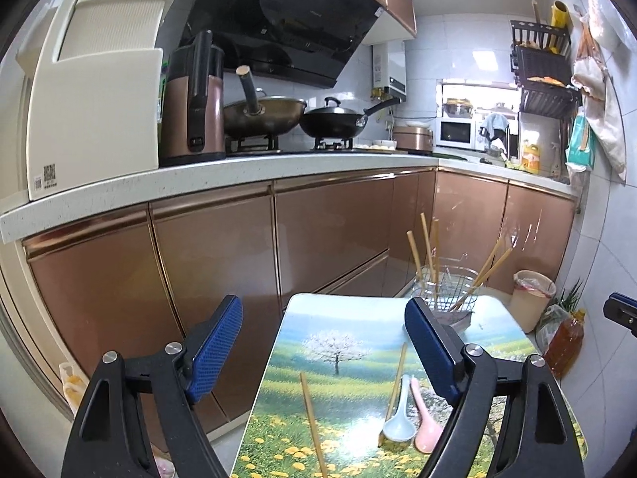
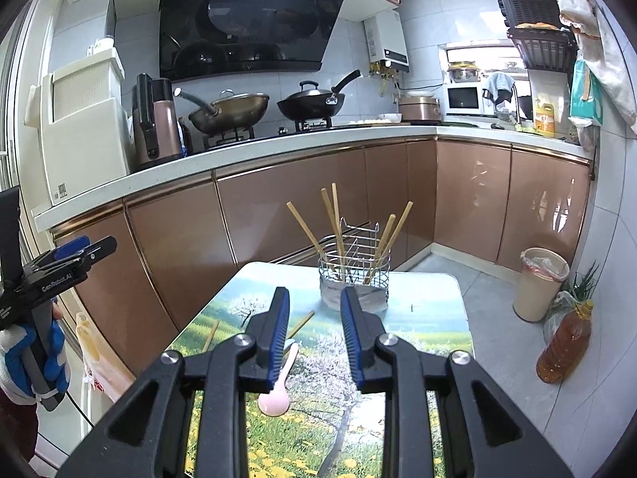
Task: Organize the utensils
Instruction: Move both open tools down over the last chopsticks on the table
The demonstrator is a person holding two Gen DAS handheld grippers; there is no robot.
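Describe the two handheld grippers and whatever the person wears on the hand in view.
Both the left gripper and the right gripper have black angular plastic arms with silver round bolts and blue textured finger pads. In the right wrist view the left gripper's side bears white lettering, and the hand holding it wears a blue and white glove.

**A:** what's this kitchen like?

**B:** L-shaped white counter (image 2: 278,147) across the middle, glossy copper cabinets (image 2: 286,215) under it. Black hood (image 2: 247,20) at the top, two woks (image 2: 270,109) below it, pale tiled wall (image 2: 422,4) behind.

**A:** any daylight?

**B:** yeah, bright window (image 2: 477,55) in the upper right, a microwave (image 2: 464,97) just under it. Grey tile floor (image 2: 497,318) in the lower right with a beige bin (image 2: 539,283) and an oil bottle (image 2: 563,344).
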